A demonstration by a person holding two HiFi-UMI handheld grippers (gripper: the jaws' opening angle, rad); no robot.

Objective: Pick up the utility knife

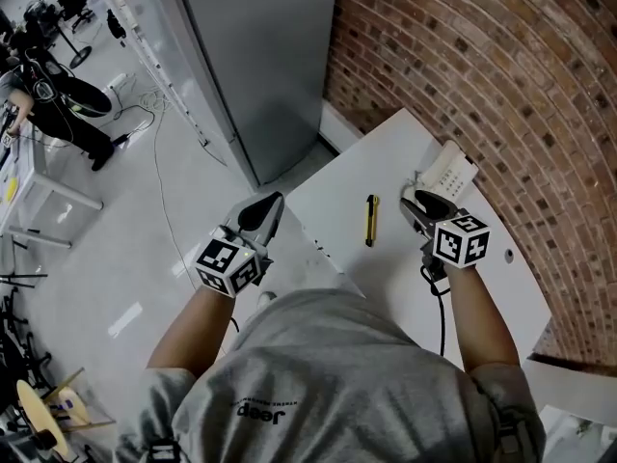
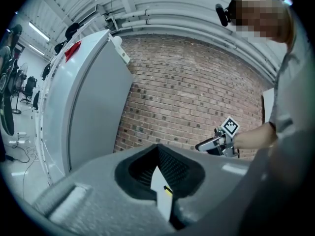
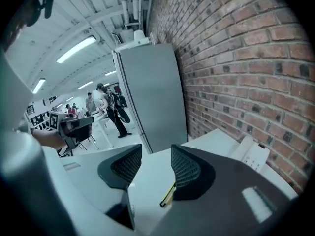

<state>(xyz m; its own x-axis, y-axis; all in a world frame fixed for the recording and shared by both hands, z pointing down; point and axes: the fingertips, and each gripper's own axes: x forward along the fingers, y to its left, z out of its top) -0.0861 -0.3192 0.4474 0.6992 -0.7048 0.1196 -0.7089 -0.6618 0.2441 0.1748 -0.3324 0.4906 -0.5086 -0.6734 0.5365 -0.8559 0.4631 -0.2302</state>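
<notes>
The utility knife, slim, yellow and black, lies flat on the white table. My right gripper hovers just right of it, jaws open and empty. In the right gripper view the knife shows low between the spread jaws of that gripper, untouched. My left gripper hangs off the table's left edge over the floor, its tips together with nothing held. In the left gripper view a sliver of the knife shows behind the closed tips of that gripper, and the right gripper is far off.
A white plastic holder sits on the table by the brick wall. A tall grey cabinet stands beyond the table's far corner. Cables run over the floor at left. People stand far back in the room.
</notes>
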